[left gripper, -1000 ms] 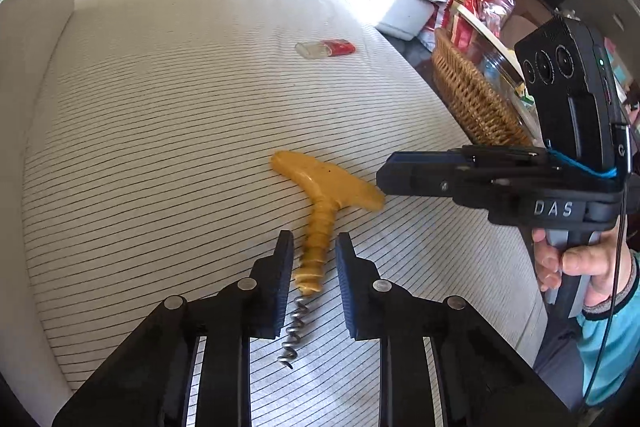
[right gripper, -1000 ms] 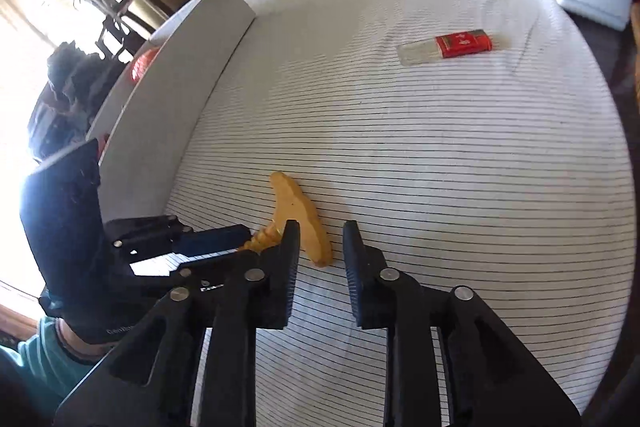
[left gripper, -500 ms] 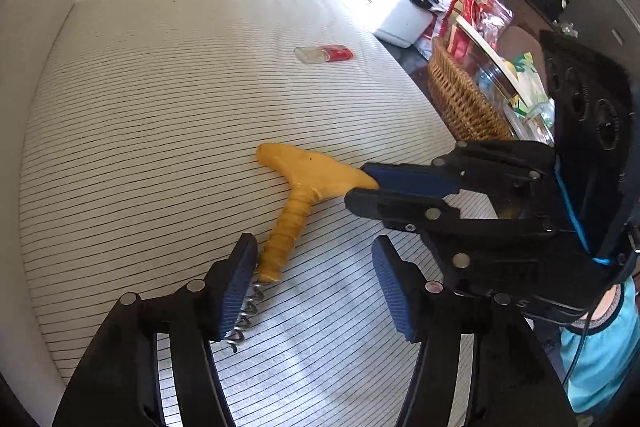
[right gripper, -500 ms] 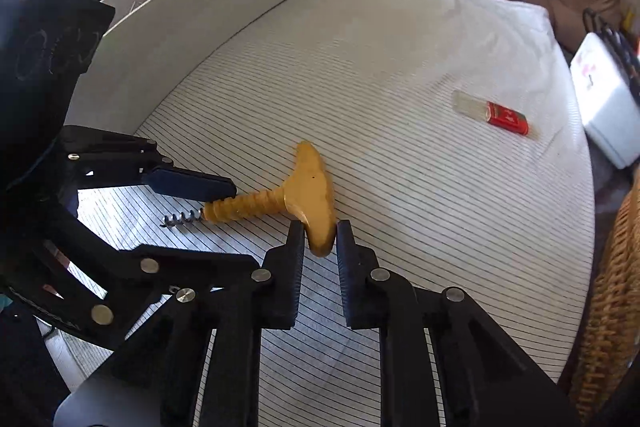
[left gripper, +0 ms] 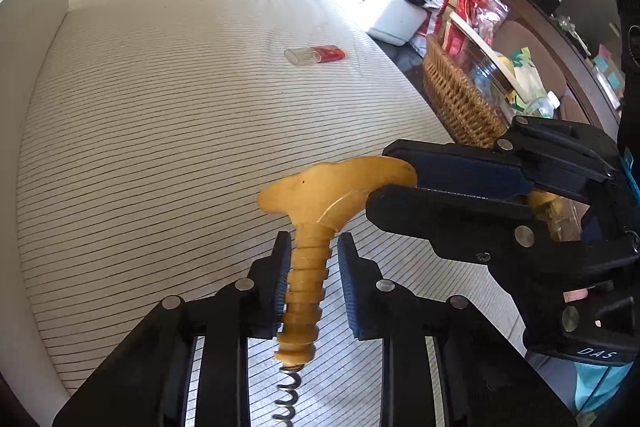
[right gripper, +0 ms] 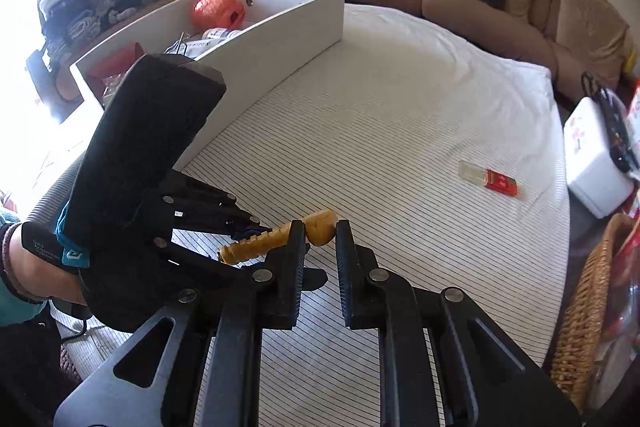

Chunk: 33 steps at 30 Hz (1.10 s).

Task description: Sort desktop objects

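corkscrew (left gripper: pixel 310 263): lifted off the striped cloth (left gripper: pixel 160 107), held at both ends
left gripper (left gripper: pixel 310 279): clamped on its ribbed shaft
right gripper (right gripper: pixel 318 259): pinching the handle tip, probably for a handover
white box (right gripper: pixel 280 39): likely destination

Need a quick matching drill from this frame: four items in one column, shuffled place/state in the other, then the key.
1. corkscrew
2. red-capped tube
3. orange ball
4. wicker basket

A. inside the white box
B. lying alone on the striped cloth
C. lifted, gripped at both ends
D. beside the table, holding packets

Pairs: 1-C, 2-B, 3-A, 4-D
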Each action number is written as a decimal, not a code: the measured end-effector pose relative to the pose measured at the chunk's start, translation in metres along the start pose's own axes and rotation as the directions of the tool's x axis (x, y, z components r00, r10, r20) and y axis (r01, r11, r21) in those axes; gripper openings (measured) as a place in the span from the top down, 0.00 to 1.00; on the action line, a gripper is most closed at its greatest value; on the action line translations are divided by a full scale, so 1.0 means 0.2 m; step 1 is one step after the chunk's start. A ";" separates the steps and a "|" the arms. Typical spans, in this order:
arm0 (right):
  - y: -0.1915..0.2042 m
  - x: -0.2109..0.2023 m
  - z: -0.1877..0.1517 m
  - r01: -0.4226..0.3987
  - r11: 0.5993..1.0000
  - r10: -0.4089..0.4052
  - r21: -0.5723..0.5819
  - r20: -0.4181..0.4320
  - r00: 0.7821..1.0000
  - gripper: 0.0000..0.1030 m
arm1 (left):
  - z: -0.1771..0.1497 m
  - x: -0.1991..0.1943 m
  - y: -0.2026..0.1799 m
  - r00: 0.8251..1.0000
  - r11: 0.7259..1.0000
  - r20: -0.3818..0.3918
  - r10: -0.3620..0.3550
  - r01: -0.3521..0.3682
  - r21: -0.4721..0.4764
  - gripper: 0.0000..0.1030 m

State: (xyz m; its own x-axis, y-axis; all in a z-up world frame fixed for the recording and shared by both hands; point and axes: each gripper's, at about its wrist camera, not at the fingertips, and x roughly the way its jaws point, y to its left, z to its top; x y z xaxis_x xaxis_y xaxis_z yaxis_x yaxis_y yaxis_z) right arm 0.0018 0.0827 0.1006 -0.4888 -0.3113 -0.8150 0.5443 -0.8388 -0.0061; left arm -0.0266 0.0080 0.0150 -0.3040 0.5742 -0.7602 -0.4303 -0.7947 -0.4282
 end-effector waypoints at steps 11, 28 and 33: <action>-0.02 -0.10 0.05 -0.028 0.999 0.025 0.043 0.071 0.997 0.86 | 0.08 -0.19 0.06 0.990 0.996 0.137 -0.019 0.031 -0.089 0.70; -0.19 -0.14 0.03 -0.237 0.945 0.203 0.227 0.163 0.965 0.83 | 0.10 -0.31 0.15 0.960 0.976 0.263 -0.100 0.146 -0.162 0.85; -0.25 -0.14 0.03 -0.232 0.935 0.188 0.267 0.179 0.966 0.82 | 0.11 -0.34 0.12 0.954 0.981 0.287 -0.083 0.128 -0.143 0.85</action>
State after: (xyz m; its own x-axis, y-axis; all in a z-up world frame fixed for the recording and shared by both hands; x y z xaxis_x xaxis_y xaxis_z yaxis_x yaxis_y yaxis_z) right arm -0.0153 0.1310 0.1268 -0.4918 -0.5387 -0.6841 0.4408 -0.8315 0.3380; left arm -0.0350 -0.0466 0.0672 -0.4986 0.6704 -0.5495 -0.3399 -0.7344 -0.5875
